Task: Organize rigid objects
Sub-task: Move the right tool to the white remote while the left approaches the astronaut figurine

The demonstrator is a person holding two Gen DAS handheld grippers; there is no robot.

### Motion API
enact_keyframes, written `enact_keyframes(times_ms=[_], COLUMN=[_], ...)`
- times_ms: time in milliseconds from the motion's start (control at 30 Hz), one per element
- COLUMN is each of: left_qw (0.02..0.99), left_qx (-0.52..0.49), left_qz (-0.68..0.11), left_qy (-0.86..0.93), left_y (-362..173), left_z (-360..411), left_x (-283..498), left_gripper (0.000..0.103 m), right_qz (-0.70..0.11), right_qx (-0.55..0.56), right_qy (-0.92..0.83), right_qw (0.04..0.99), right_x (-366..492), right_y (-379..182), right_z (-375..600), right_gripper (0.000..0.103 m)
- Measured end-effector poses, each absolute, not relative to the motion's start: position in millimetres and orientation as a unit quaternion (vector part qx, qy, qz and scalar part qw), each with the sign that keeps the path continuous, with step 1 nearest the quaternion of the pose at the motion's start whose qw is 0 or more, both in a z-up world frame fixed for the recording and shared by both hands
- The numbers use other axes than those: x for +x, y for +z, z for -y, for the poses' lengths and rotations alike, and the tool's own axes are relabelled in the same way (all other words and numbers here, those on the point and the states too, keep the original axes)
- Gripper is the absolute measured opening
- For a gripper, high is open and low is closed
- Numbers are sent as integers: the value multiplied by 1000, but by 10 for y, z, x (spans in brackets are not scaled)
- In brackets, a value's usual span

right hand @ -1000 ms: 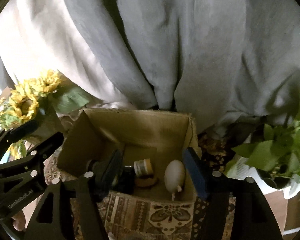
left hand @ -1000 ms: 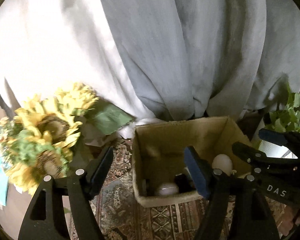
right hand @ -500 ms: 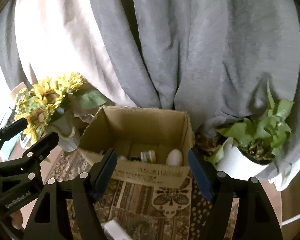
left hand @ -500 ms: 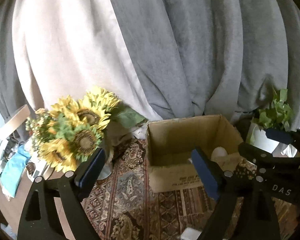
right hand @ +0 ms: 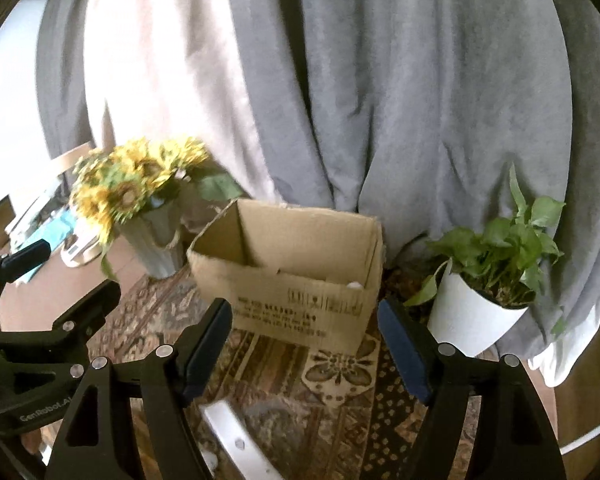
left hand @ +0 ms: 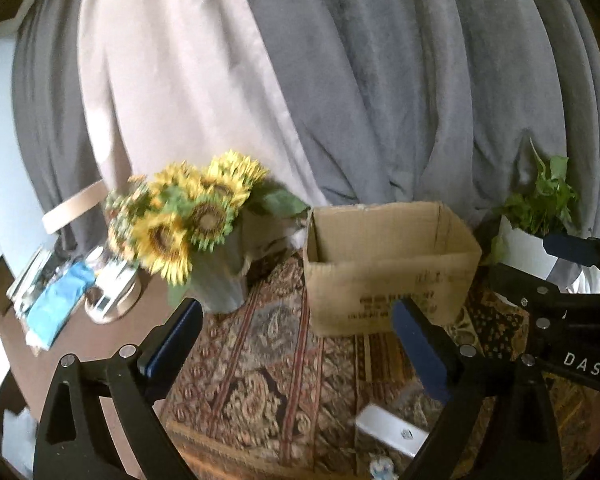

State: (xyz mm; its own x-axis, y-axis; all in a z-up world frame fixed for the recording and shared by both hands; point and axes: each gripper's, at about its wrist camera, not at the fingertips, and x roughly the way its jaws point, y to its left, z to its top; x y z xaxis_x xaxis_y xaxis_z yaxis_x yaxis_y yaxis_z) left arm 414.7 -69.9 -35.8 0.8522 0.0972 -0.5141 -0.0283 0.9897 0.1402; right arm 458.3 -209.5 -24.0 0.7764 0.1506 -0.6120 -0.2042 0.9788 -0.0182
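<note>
An open cardboard box (left hand: pixel 388 280) (right hand: pixel 292 288) stands on a patterned rug, a short way in front of both grippers. Only a sliver of a white item (right hand: pixel 354 285) shows over its near wall; the rest of its contents are hidden. A flat white object (left hand: pixel 392 430) (right hand: pixel 236 436) lies on the rug below the grippers. My left gripper (left hand: pixel 296 316) (right hand: pixel 60 276) has its jaws opening wide, with nothing between them. My right gripper (right hand: pixel 304 314) (left hand: pixel 540 264) is opening too and holds nothing.
A vase of sunflowers (left hand: pixel 192 220) (right hand: pixel 140 184) stands left of the box, and a potted green plant (left hand: pixel 536 220) (right hand: pixel 488 280) in a white pot to its right. Grey curtains hang behind. A blue cloth (left hand: pixel 56 300) and clutter lie at far left.
Both grippers have drawn back from over the box, which now looks smaller and farther off. Its contents have dropped out of sight. Both pairs of jaws stand wider apart.
</note>
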Motion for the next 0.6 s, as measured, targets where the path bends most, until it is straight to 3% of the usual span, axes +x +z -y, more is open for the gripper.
enact_keyframes(times_ms=[600], left_qw=[943], left_qx=[41], left_qz=[-320], left_qy=[81], left_y=[-1123], left_z=[1050], left_x=[3425], left_gripper=[96], right_qz=[-352], right_qx=[-63], right_qy=[195], right_qw=[913], right_x=[4074], right_y=[-902], right_z=[2384], right_gripper=[76])
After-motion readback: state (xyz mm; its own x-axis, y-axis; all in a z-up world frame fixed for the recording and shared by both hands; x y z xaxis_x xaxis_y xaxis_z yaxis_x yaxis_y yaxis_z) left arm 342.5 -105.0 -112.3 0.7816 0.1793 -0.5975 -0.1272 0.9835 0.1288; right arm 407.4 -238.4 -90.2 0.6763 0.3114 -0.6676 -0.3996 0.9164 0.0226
